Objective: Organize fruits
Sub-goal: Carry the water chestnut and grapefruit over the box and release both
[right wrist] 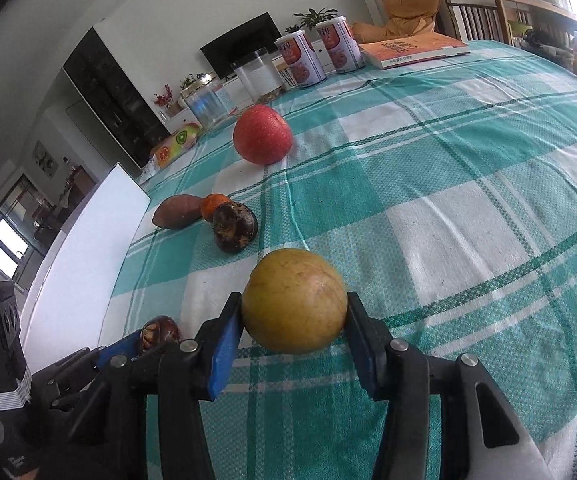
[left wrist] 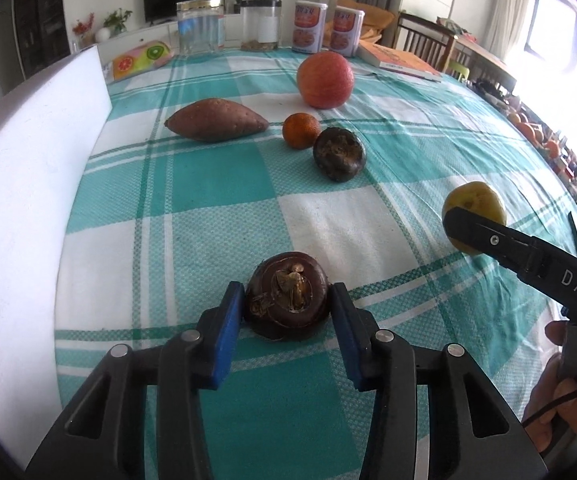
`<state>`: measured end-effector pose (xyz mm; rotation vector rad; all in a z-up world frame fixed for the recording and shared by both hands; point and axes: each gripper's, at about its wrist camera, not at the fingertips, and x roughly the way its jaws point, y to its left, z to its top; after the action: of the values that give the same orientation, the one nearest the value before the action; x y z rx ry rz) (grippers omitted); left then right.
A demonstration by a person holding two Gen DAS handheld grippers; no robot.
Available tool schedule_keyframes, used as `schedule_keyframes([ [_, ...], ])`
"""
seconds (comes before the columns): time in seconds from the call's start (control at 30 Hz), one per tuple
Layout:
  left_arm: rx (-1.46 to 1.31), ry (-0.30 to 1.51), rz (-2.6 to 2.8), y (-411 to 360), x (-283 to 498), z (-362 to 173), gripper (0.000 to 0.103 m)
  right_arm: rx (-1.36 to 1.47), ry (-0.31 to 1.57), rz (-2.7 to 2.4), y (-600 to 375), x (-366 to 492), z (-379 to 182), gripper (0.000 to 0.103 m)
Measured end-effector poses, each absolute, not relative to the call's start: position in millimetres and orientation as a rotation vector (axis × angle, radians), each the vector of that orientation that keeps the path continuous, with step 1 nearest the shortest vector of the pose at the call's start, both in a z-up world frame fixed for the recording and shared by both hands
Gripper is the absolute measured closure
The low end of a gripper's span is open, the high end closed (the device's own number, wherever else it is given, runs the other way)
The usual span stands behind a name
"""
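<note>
Left wrist view: left gripper closed on a dark water chestnut, lower centre; small, hard, likely slick, held across its flat sides.

Right wrist view: right gripper clamps a yellow round fruit, lower centre; firm, smooth, gripped at its widest part.

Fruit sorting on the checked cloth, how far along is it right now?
Possibly done: the sweet potato, small orange and a dark fruit sit clustered, the red apple just beyond. In hand: the left gripper clamps another dark round fruit, the right gripper a yellow fruit. Left: placing both.
</note>
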<state>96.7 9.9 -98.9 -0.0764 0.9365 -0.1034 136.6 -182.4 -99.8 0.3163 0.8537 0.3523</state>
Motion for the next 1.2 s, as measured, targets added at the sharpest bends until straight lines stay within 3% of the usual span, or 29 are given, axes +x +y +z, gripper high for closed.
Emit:
schedule_keyframes([
  [0.3,-0.261,0.947,-0.373,36,7,-21,0.058,0.327,0.821,0.477,-165,102,-79,0.053],
  [0.57,-0.426,0.787,-0.164,146,-37,51,0.058,0.256,0.781,0.846,-55,60,-6,0.053],
  [0.73,-0.432,0.77,0.171,229,-45,34,0.058,0.132,0.82,1.086,38,31,18,0.053],
  [0.97,-0.469,0.838,0.453,284,-62,-13,0.057,-0.189,0.887,1.164,136,1,-8,0.053],
  [1.03,-0.47,0.835,0.498,287,-66,-18,0.045,-0.216,0.856,1.155,143,-3,-8,0.046],
  [1.07,-0.466,0.832,0.515,287,-66,-19,0.029,-0.219,0.838,1.148,142,-3,-6,0.042],
  [1.1,-0.461,0.821,0.531,285,-66,-19,0.023,-0.211,0.819,1.14,138,-2,-3,0.036],
  [1.2,-0.431,0.784,0.524,273,-60,-12,0.023,-0.175,0.752,1.078,111,7,7,0.03],
])
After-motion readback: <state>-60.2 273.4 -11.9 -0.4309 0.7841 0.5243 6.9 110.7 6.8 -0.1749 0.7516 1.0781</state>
